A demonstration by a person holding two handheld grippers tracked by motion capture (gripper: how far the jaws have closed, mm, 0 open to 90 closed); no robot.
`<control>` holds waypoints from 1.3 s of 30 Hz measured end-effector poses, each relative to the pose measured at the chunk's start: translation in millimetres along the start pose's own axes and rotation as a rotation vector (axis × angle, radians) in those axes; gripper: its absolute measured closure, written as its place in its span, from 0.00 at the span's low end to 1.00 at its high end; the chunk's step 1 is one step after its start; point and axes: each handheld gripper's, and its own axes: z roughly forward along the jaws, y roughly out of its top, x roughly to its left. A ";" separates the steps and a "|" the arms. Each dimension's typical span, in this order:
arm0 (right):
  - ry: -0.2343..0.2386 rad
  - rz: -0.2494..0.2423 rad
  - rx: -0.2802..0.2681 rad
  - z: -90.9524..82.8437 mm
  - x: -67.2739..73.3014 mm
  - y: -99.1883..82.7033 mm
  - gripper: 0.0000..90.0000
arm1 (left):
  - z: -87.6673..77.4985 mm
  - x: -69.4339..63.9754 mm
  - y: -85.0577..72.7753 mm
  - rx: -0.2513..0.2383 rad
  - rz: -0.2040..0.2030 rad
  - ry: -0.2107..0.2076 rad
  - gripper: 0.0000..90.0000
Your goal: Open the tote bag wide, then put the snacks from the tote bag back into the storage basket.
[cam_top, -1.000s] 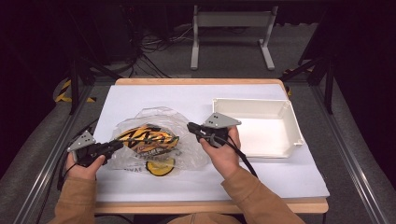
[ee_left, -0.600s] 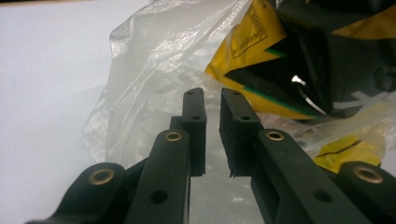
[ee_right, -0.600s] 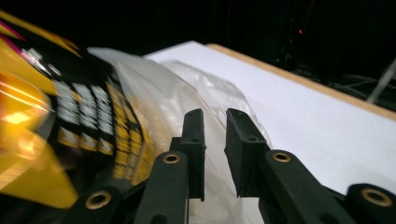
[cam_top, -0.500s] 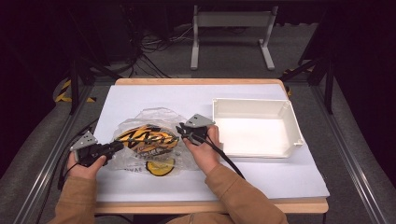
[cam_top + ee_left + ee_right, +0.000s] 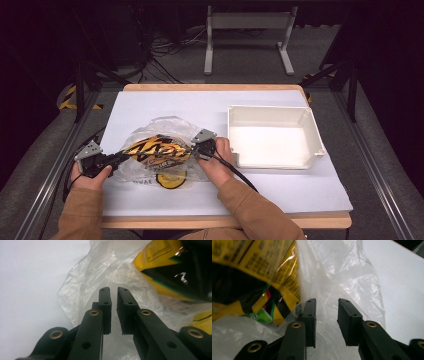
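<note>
A white sheet [image 5: 150, 105] covers the table in a dark room. At seven o'clock lies a clear bag [image 5: 165, 131] holding yellow packets [image 5: 155, 149]. The left gripper [image 5: 113, 293] is nearly clenched on film, probably pinning it. The right gripper [image 5: 325, 305], at the bag's three o'clock edge, has just been opening, film between its jaws ungripped. The tray [image 5: 272, 112] waits at three.

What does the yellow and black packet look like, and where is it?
Find the white sheet covering the wooden table. Left of the empty white plastic tray lies a crumpled clear plastic bag. Inside it sits the shiny yellow and black packet, the brightest thing there, with stripes like a tiger.
</note>
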 end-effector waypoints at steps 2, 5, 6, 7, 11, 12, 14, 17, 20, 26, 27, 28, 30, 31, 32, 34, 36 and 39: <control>0.006 0.008 -0.010 -1.7 0.5 0.1 0.75 | -1.4 -0.7 0.3 -0.014 -0.002 -0.005 0.90; 0.014 0.030 -0.038 -5.4 -0.7 0.9 0.74 | -3.5 -0.4 0.5 -0.025 -0.006 -0.003 0.89; 0.020 0.043 -0.058 -8.8 -1.2 1.6 0.73 | -4.5 -0.5 0.6 -0.030 -0.011 -0.003 0.87; 0.023 0.047 -0.074 -11.9 -1.8 2.3 0.73 | -5.6 -0.2 0.9 -0.033 -0.010 -0.003 0.87; 0.048 0.082 -0.141 -27.3 -6.5 5.3 0.70 | -10.0 -0.7 1.9 -0.059 -0.006 0.001 0.78; 0.054 0.092 -0.152 -31.4 -8.3 6.1 0.69 | -11.4 -1.1 2.2 -0.064 -0.002 0.001 0.75; 0.056 0.102 -0.169 -40.2 -11.5 7.1 0.68 | -14.4 -1.6 2.8 -0.068 0.010 0.016 0.67; 0.063 0.108 -0.207 -54.6 -15.6 8.9 0.67 | -18.5 -0.8 3.5 -0.078 0.012 0.025 0.60; 0.069 0.109 -0.241 -69.1 -20.9 10.4 0.65 | -23.6 0.6 5.4 -0.102 0.004 0.031 0.57; 0.125 0.122 -0.301 -93.6 -33.0 14.4 0.61 | -27.5 1.0 7.8 -0.121 -0.003 0.033 0.55; 0.138 0.123 -0.312 -97.1 -35.2 15.7 0.60 | -27.6 1.0 7.8 -0.124 -0.004 0.034 0.55; 0.143 0.128 -0.317 -101.0 -37.5 16.8 0.60 | -27.8 1.2 8.0 -0.125 -0.005 0.034 0.55; 0.163 0.129 -0.331 -107.3 -41.4 19.1 0.58 | -28.0 1.5 8.4 -0.128 -0.005 0.034 0.55; 0.175 0.136 -0.339 -110.7 -43.3 20.3 0.57 | -27.9 1.7 8.5 -0.128 -0.005 0.033 0.55; 0.180 0.140 -0.347 -114.0 -44.8 21.2 0.56 | -27.7 1.9 8.5 -0.126 -0.004 0.033 0.55; 0.189 0.144 -0.356 -117.9 -46.3 22.6 0.55 | -27.7 1.8 8.4 -0.124 -0.003 0.033 0.55; 0.236 0.148 -0.372 -126.3 -49.4 27.4 0.53 | -27.9 1.7 8.2 -0.122 -0.002 0.027 0.55; 0.261 0.141 -0.378 -130.7 -50.3 30.7 0.52 | -28.7 1.6 8.3 -0.120 -0.011 0.018 0.55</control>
